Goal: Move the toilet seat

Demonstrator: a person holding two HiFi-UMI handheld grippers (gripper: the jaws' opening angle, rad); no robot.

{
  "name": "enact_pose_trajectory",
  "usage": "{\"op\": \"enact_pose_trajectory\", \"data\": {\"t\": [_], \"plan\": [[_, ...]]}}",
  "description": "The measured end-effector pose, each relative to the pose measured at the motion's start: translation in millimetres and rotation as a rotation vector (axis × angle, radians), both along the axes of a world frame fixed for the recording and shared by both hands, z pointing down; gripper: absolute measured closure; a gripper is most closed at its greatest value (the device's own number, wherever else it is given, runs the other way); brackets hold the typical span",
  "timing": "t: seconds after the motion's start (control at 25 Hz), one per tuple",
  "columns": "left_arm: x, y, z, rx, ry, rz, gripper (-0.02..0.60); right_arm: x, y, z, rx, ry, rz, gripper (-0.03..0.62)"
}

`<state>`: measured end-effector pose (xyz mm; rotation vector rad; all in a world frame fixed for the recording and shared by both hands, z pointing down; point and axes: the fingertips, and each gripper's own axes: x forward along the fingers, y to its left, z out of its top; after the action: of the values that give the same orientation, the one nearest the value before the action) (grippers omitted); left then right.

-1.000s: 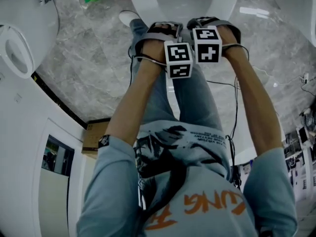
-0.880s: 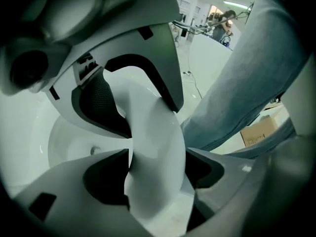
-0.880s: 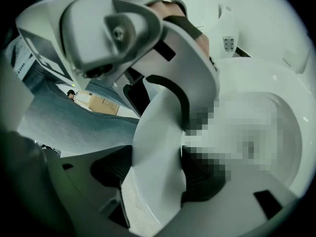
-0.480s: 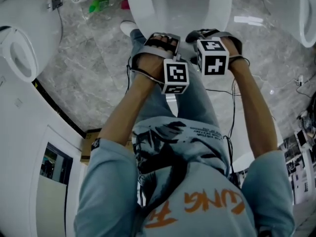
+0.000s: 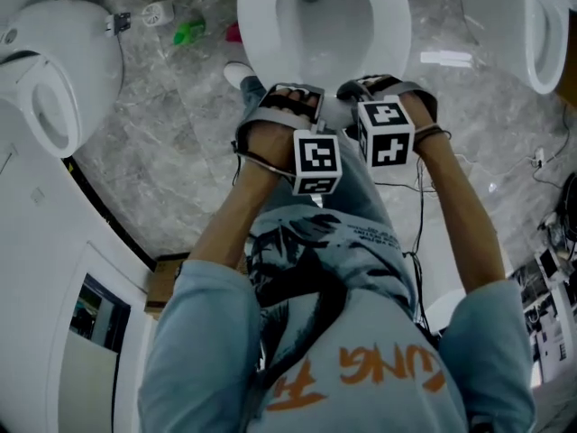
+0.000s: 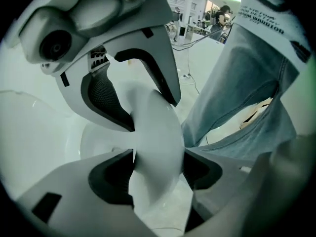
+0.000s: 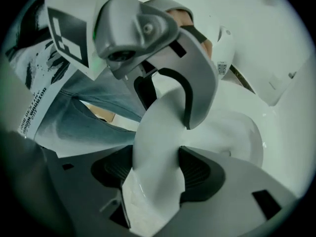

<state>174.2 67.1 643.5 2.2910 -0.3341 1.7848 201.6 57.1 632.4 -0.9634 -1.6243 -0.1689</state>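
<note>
Toilet seat (image 5: 254,25) over the white bowl at the top of the head view, front edge caught by both tools side by side. Left tool (image 6: 153,137) closing with that rim between its pads, right tool (image 7: 168,142) pinching the same rim just beside it. Grey marble floor (image 5: 171,124) open either side of the bowl, second toilet (image 5: 54,88) well off left, third (image 5: 541,34) off right, green bottle (image 5: 189,32) near the bowl's left flank.
</note>
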Motion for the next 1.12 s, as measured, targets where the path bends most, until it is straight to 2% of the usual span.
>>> {"op": "enact_pose_trajectory", "data": {"t": [0.28, 0.48, 0.64, 0.88, 1.12], "plan": [[-10, -14, -40, 0.015, -0.005, -0.042, 0.302, -10, -14, -33, 0.115, -0.069, 0.028, 0.304], [-18, -21, -64, 0.034, -0.029, -0.042, 0.325, -16, -22, -58, 0.185, -0.099, 0.028, 0.326], [-31, -36, -89, 0.06, -0.016, -0.052, 0.342, -31, -38, -77, 0.283, -0.144, 0.011, 0.338], [-52, -64, -136, 0.123, -0.009, -0.079, 0.362, -53, -68, -115, 0.425, -0.242, 0.092, 0.389], [-76, -103, -180, 0.219, -0.003, -0.123, 0.362, -75, -107, -158, 0.518, -0.331, 0.153, 0.443]]}}
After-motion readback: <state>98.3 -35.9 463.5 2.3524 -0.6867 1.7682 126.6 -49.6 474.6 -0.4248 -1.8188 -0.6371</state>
